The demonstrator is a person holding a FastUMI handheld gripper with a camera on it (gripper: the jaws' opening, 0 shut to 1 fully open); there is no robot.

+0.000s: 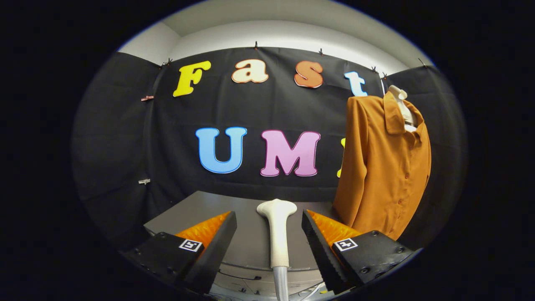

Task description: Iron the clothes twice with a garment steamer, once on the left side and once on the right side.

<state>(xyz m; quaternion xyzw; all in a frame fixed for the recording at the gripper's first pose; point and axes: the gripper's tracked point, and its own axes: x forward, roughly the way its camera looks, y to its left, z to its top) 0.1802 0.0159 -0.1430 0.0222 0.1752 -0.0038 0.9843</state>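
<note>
The fingers (269,242) stand wide apart and hold nothing. Between them, touching neither, rises the white steamer (277,234), its long axis upright, flared head on top, handle running down to a grey hose (281,284) that is cut off below. It seems to stand at the near edge of the grey counter (250,225). Beyond the fingers and well to the right hangs the orange shirt (386,167) on a white form; its far sleeve and hem are hidden.
</note>
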